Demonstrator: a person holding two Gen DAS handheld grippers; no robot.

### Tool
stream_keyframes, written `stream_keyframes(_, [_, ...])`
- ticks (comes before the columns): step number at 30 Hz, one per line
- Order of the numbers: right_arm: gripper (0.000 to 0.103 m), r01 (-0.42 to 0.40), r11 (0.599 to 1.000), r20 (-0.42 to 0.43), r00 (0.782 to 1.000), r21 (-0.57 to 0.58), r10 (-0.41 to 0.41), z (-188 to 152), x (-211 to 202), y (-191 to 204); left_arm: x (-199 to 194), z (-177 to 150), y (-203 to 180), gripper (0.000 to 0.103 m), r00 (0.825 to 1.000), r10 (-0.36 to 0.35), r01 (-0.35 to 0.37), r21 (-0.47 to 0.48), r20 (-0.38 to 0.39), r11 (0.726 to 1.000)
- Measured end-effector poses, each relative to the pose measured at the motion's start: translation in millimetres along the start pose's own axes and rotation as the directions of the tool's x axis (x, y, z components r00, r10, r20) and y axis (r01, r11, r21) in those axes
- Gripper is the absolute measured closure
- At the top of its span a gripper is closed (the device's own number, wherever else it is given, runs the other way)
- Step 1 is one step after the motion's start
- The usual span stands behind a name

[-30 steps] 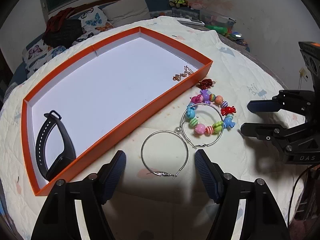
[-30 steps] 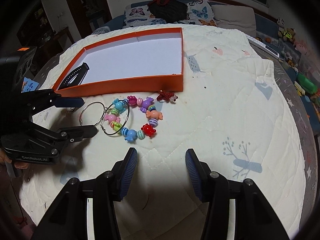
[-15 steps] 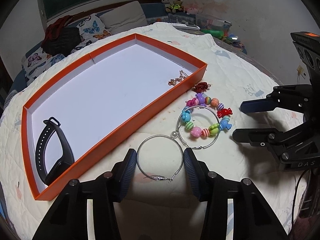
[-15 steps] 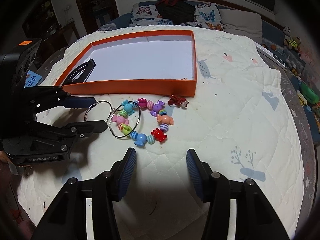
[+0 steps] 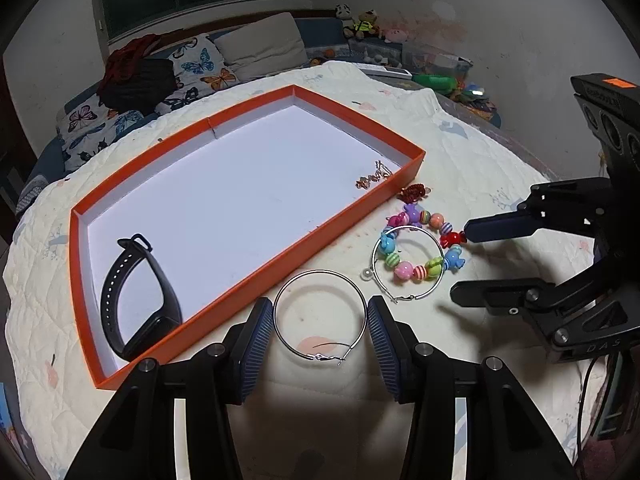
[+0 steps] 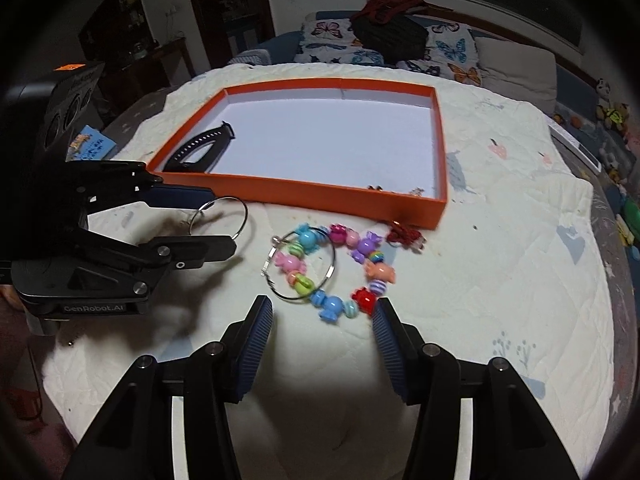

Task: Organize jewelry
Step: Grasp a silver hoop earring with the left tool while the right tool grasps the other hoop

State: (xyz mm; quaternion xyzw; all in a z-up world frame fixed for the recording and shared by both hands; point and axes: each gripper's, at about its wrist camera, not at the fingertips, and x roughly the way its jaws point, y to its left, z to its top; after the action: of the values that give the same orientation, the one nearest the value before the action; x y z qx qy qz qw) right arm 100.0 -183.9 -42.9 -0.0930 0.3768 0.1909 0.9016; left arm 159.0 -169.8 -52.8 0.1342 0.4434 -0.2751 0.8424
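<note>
An orange tray (image 5: 256,276) (image 6: 304,196) with a white floor holds a black watch band (image 5: 136,300) (image 6: 200,148) and a small gold chain (image 5: 372,178). On the quilt beside it lie two silver hoop earrings, a colourful bead bracelet (image 5: 424,244) (image 6: 344,268) and a small red charm (image 5: 414,192) (image 6: 404,236). My left gripper (image 5: 320,332) (image 6: 216,222) is open, its fingers on both sides of the near hoop (image 5: 320,280) (image 6: 224,216). My right gripper (image 6: 322,336) (image 5: 460,264) is open, close behind the bracelet and the second hoop (image 5: 408,264) (image 6: 302,268).
The table wears a white quilted cloth (image 6: 500,280). A bed with butterfly pillows (image 5: 192,68) and a dark bag (image 6: 388,36) lies beyond. Toys and clutter (image 5: 440,76) crowd the far right edge. A blue booklet (image 6: 90,144) lies at the left.
My left gripper has moved forward and narrowed, so its fingers now flank the near hoop. My right gripper has moved forward to the bracelet.
</note>
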Motion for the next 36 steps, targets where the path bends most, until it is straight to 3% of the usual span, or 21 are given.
stream_keyframes(20, [0.045, -0.082, 0.992, 0.012, 0.996, -0.099, 0.084, 10, 8, 27, -36, -16, 30, 0.051, 0.998, 0.043, -0.039, -0.089, 0.044, 0.995])
stream_keyframes(28, [0.045, -0.018, 0.992, -0.007, 1.000, -0.121, 0.017, 13, 15, 25, -40, -21, 34, 0.051, 0.998, 0.048, -0.043, -0.104, 0.043, 0.994])
stream_keyframes(36, [0.045, 0.070, 0.959, -0.024, 0.997, -0.274, -0.080, 19, 25, 44, -40, -22, 34, 0.051, 0.998, 0.050, -0.045, -0.109, 0.039, 0.993])
